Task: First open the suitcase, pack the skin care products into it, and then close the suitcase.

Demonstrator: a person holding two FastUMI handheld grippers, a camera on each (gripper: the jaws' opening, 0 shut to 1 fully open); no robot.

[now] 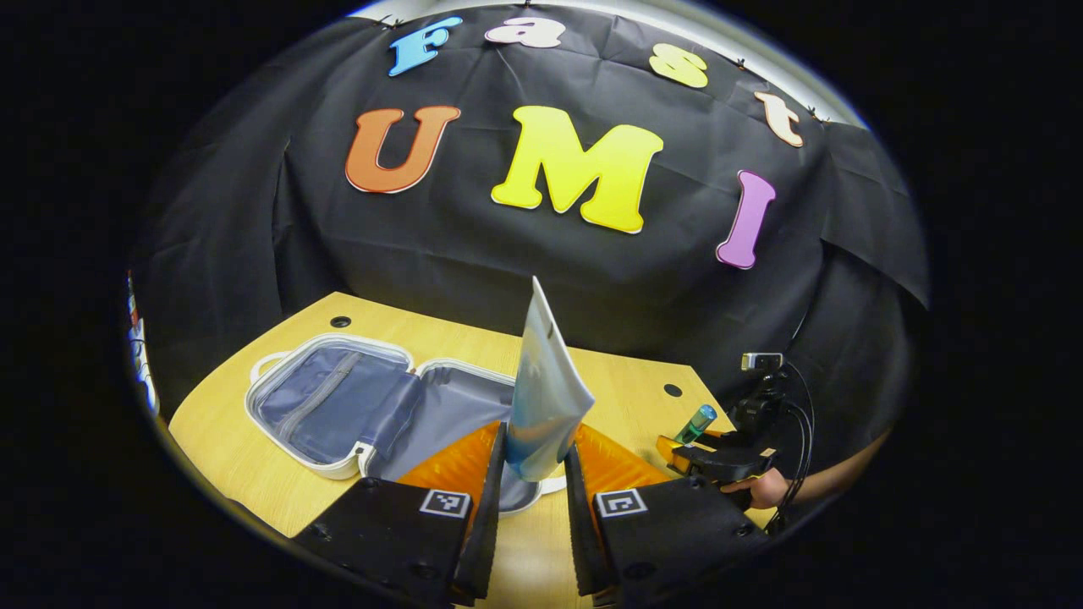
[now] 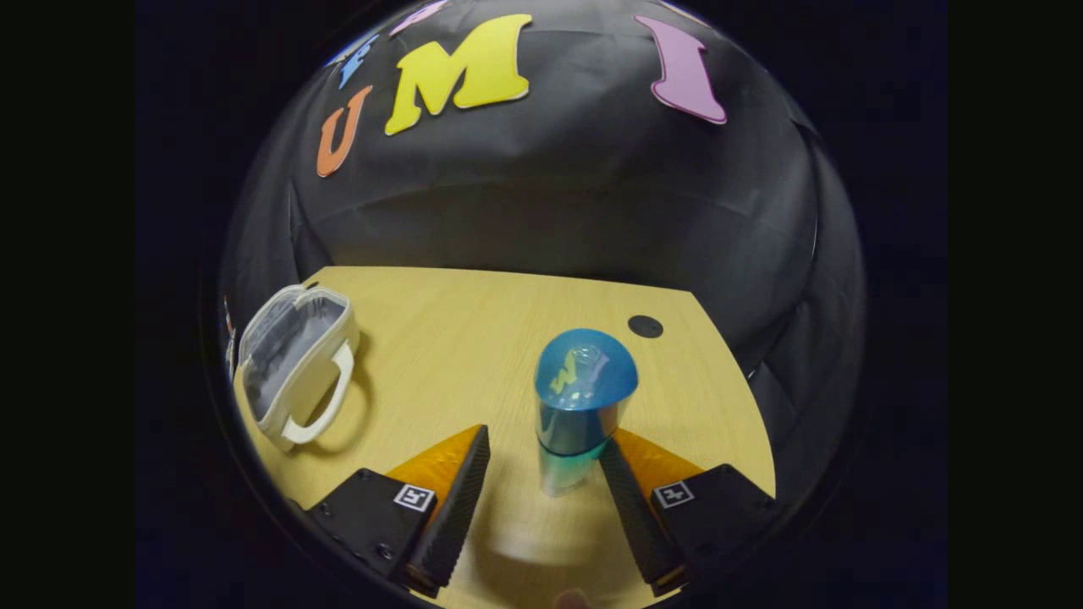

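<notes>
My left gripper (image 1: 536, 440) is shut on a white and blue tube (image 1: 541, 381), held upright above the near half of the open suitcase (image 1: 338, 410). The suitcase is white with a grey lining and lies flat on the wooden table (image 1: 228, 461). In the right gripper view the open suitcase (image 2: 292, 372) sits far left, handle toward me. My right gripper (image 2: 547, 436) is open around a standing green bottle with a blue cap (image 2: 579, 397); the bottle is close to the right finger, with a gap on the left. The left gripper view shows the right gripper (image 1: 719, 461) and the bottle (image 1: 695, 423) at the right.
A hand (image 1: 766, 489) holds the right gripper at the table's right edge. A small camera on a stand (image 1: 761, 362) with cables rises behind it. Round cable holes (image 1: 340, 321) (image 2: 645, 326) mark the table's back. Bare tabletop (image 2: 457, 338) lies between suitcase and bottle.
</notes>
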